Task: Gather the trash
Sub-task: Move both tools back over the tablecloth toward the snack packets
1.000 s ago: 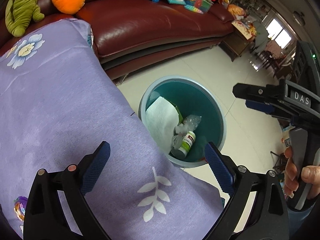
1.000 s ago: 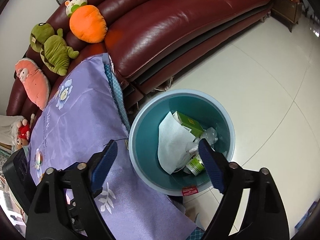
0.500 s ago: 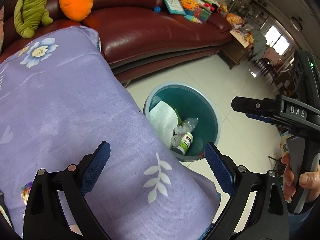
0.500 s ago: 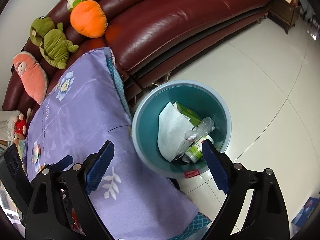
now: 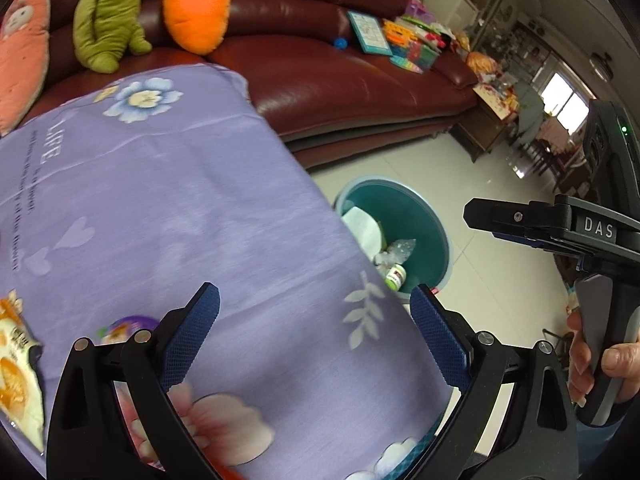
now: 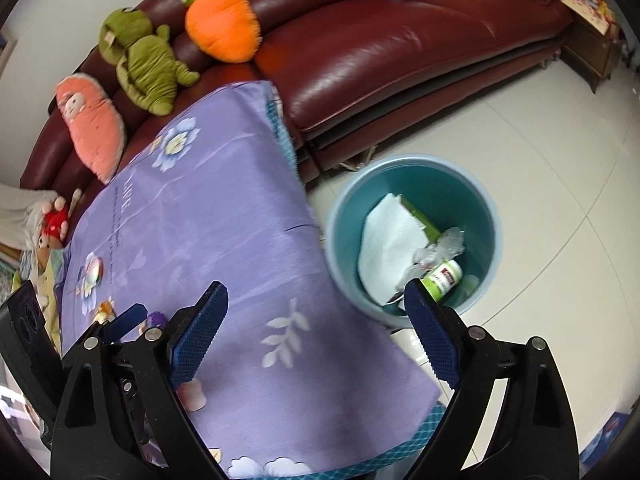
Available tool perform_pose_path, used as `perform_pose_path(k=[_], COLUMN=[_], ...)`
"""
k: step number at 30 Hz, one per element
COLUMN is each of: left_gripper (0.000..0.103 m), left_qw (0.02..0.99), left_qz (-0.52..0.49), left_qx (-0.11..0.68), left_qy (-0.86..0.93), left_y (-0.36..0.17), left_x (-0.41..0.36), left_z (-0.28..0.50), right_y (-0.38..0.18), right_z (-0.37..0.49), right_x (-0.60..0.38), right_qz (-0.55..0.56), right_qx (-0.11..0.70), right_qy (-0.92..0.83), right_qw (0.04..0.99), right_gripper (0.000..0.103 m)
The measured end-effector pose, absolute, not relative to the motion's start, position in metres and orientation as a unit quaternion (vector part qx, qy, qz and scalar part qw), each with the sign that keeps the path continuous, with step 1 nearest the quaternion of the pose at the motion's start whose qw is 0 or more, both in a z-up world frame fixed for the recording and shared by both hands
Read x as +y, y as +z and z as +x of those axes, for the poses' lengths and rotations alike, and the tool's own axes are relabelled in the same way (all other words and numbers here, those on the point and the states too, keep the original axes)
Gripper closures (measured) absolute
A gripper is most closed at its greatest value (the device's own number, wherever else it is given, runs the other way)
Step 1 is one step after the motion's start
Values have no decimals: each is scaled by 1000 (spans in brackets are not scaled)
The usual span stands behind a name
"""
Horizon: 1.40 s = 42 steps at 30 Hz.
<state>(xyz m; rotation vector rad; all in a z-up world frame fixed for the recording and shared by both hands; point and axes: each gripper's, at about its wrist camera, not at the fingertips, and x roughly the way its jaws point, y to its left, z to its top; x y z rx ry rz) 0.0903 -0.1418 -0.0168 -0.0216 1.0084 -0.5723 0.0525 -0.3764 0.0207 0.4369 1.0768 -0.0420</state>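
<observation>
Both grippers stood above a table draped in a purple cloth (image 5: 192,208) printed with flowers and leaves. The left gripper (image 5: 314,334) had its jaws spread wide with nothing between the blue pads (image 5: 192,332); only cloth lay beneath them. The right gripper (image 6: 316,328) was likewise wide open and empty, its right pad overlapping the near rim of the bin in that view. In the left view a hand (image 5: 600,364) held the right gripper's handle at the frame's right edge.

The teal bin (image 6: 490,216) stood on the tiled floor just beside the table's corner, in front of a red sofa (image 6: 400,40). Inside it lay white paper (image 6: 390,240), a green box (image 6: 420,220), crumpled clear plastic (image 6: 444,244) and a small green-labelled bottle (image 6: 442,280) on its side.

A snack packet (image 5: 16,376) lay on the cloth at the left view's left edge, beside a purple-wrapped item (image 5: 128,326) partly hidden by the left finger.
</observation>
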Motion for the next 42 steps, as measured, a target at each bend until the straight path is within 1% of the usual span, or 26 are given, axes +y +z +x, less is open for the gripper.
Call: perform_pose_path(k=[11,19,25,33,40,42], left_gripper=[6,6,6,6,6,6], left_qw=[864,874,877,876,865,862], left_qz=[-3,-28,-42,-66,-102,-109], left_qx=[462,465,467,475,489,493], left_qy=[-199,-140,-105,-54,-39,-43], left_y=[-8,-12,-21,-40,-60,-63], left_x=[-33,55,103,157,189,193], left_z=[84,72,57,44,43,46], right_y=[25,12,-3,-10,-36,-43], right_z=[63,60,46,34,31,34], right_x=[-289,-212,-146,-76,-29,-27], right_qz=[160,108,57,34,-20,-27], right_qx=[532,566,597,615,639,644], right_qy=[35,99,159,247,267,265], right_qw=[831,811,784,748,721,717], right_gripper=[17,17,17,17,17,24])
